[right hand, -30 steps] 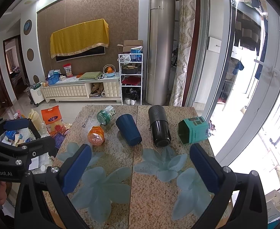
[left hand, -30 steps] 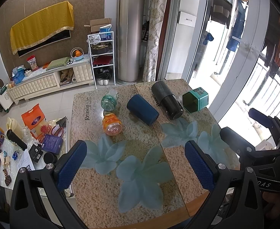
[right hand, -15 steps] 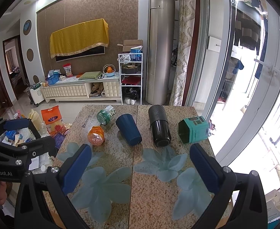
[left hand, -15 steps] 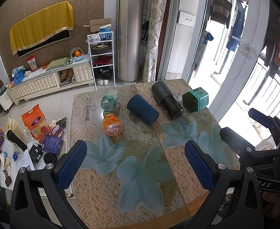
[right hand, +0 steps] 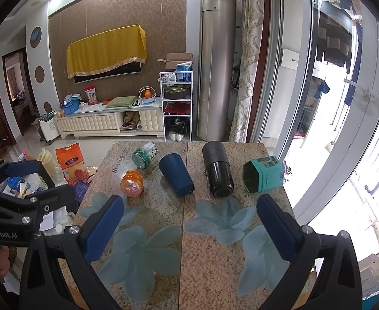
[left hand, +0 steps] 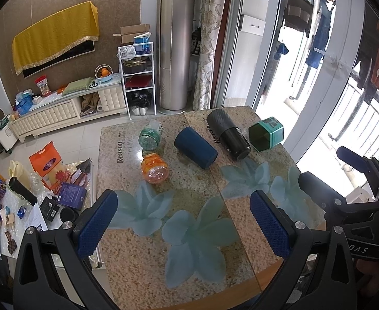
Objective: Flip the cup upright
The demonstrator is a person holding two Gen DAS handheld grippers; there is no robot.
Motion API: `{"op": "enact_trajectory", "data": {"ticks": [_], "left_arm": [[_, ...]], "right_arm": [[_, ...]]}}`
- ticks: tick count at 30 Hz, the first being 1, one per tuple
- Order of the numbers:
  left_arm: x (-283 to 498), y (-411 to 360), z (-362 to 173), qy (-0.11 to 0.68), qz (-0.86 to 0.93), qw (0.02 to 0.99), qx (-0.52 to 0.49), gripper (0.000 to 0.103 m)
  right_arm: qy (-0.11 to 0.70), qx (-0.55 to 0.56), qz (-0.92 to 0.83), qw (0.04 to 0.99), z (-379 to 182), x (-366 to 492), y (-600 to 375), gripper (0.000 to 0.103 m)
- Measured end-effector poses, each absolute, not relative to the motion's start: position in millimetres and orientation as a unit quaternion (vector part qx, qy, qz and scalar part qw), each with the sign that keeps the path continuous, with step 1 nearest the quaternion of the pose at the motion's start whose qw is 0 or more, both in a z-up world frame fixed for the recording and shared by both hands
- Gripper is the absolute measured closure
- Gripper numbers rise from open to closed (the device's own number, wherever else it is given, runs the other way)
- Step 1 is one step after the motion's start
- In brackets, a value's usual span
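Observation:
A dark blue cup (left hand: pixel 196 147) lies on its side on the granite table (left hand: pixel 189 232), its base toward me; it also shows in the right wrist view (right hand: pixel 176 175). My left gripper (left hand: pixel 183 222) is open and empty, held over the near part of the table, well short of the cup. My right gripper (right hand: pixel 189 230) is open and empty too, hovering over the near table; in the left wrist view it appears at the right edge (left hand: pixel 349 178). The left gripper shows at the left edge of the right wrist view (right hand: pixel 31 178).
Also lying on the table: a black tumbler (right hand: pixel 216 171), a teal hexagonal tin (right hand: pixel 263 174), an orange jar (right hand: pixel 131 183) and a green jar (right hand: pixel 144 155). A cluttered low table (left hand: pixel 21 201) stands left of the table. A window is at right.

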State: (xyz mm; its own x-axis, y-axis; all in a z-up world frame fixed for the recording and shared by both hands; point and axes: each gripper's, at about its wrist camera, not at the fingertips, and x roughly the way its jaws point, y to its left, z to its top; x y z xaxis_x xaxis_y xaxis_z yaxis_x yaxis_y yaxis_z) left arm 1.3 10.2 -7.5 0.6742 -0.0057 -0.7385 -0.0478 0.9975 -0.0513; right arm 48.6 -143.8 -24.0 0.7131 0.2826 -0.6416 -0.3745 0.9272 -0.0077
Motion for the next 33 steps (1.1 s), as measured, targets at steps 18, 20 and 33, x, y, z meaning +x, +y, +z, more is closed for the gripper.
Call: {"op": "enact_trajectory", "data": {"ticks": [18, 20, 33], "left_arm": [[17, 46, -27, 0.443, 0.035, 0.894, -0.061, 0.0], [24, 51, -33, 0.453, 0.046, 0.887, -0.069, 0.0], [128, 73, -94, 0.547, 0.082, 0.823, -0.13, 0.0]], "right_arm": [[0.361, -0.077, 0.199, 0.908, -37, 61, -123, 0.0], [0.366, -0.082, 0.207, 0.904, -41, 66, -120, 0.0], [0.399, -0.089, 0.26, 0.875, -60, 132, -121, 0.0]]}}
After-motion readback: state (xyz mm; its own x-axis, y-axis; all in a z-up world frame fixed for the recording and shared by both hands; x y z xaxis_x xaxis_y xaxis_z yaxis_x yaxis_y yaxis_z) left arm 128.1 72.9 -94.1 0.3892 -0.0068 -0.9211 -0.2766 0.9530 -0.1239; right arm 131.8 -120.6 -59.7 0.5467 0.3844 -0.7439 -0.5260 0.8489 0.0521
